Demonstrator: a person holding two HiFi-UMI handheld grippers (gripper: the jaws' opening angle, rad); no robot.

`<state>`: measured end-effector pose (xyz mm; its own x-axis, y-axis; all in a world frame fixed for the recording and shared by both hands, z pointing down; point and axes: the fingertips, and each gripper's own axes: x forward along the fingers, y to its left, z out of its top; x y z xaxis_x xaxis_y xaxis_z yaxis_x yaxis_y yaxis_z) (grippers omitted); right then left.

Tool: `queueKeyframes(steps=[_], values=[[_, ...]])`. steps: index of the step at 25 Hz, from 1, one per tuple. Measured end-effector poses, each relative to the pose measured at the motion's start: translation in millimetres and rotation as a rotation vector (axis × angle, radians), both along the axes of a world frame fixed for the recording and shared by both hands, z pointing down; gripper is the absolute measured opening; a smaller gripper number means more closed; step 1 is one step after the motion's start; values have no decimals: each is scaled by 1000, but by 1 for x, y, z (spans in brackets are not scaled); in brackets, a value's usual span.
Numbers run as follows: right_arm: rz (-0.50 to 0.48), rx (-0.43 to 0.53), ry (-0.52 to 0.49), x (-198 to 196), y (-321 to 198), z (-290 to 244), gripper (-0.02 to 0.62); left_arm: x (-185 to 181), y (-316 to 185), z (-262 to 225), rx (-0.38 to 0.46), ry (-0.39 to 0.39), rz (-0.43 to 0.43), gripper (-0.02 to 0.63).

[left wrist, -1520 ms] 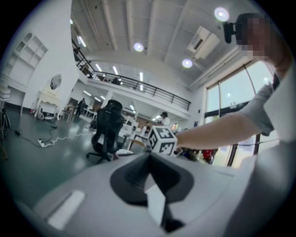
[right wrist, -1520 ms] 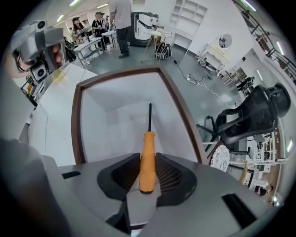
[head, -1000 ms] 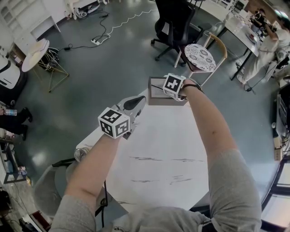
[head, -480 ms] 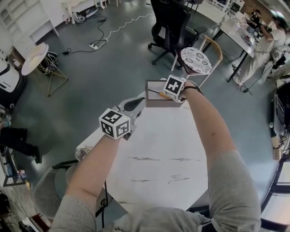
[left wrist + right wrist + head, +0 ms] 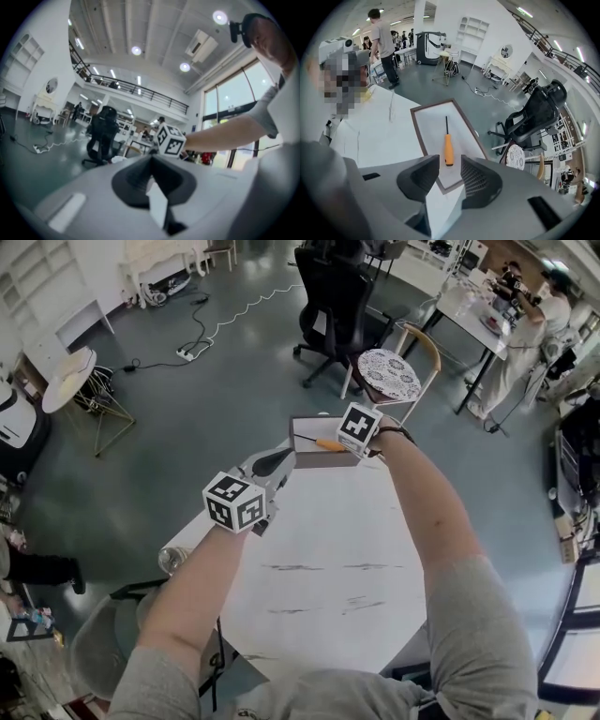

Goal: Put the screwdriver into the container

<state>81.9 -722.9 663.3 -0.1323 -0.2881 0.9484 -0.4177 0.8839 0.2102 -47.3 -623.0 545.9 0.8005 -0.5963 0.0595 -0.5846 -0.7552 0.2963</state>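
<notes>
At the left, the left hand-held gripper (image 5: 151, 161) is held over the edge of the white tabletop (image 5: 328, 540), its jaws pressed together with nothing between them. Further right, the orange-handled screwdriver (image 5: 448, 146) is seen lying flat inside the brown-rimmed container (image 5: 431, 124) at the tabletop's far edge. The right hand-held gripper (image 5: 450, 174) is held above the container, jaws parted and empty.

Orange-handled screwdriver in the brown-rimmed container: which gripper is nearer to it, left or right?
Right. The right gripper hangs open over the brown-rimmed container, just behind the orange-handled screwdriver. The left gripper, shut, is outside the container, by its left wall.
</notes>
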Motion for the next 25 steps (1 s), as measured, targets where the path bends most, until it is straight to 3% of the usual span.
queueKeyframes(steps=[12,25], values=[[108,105,-107,24,59,-71,63,11,40,-49,26,10,37,3],[247,241,-389,24,142,-136,11,0,96,-85,37,-7,82,3]])
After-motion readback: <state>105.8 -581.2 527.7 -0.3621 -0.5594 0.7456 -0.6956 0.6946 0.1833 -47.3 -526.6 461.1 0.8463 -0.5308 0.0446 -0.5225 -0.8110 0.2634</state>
